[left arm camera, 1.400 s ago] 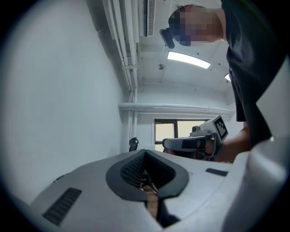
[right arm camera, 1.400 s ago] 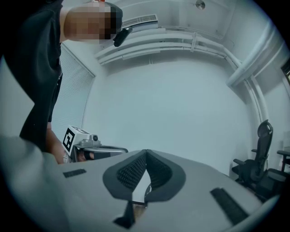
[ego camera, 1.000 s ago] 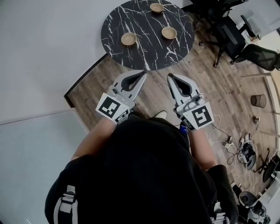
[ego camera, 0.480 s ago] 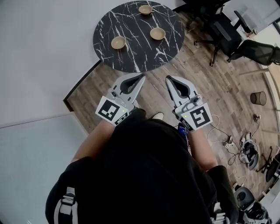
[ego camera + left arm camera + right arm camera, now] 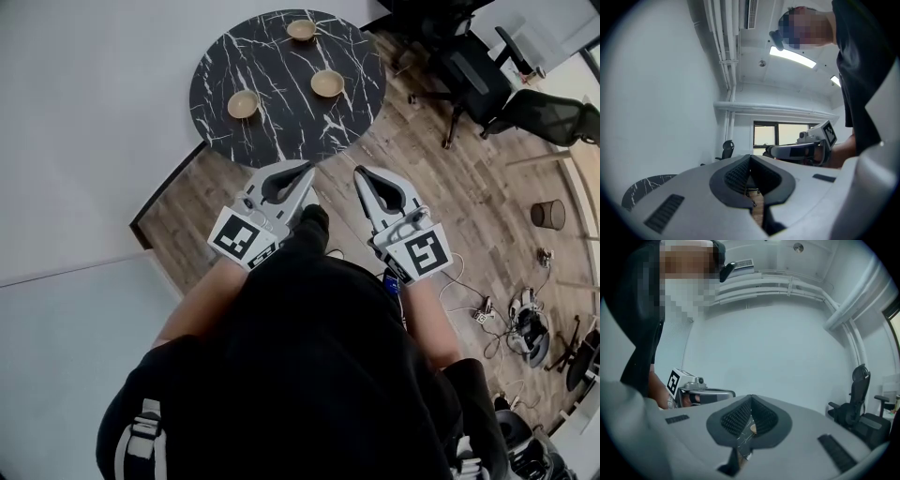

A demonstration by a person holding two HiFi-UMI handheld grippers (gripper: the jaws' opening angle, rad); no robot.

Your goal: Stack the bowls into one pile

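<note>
We hold the left hand-held gripper (image 5: 306,169) and right hand-held gripper (image 5: 362,174) side by side above a wooden floor (image 5: 441,187), both with jaws pressed together, nothing between them. Ahead on the round black table (image 5: 281,131), three bowls sit apart: left bowl (image 5: 243,103), right bowl (image 5: 327,82), far bowl (image 5: 302,29).

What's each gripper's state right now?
Left gripper: closed, holding nothing.
Right gripper: closed, holding nothing.
</note>
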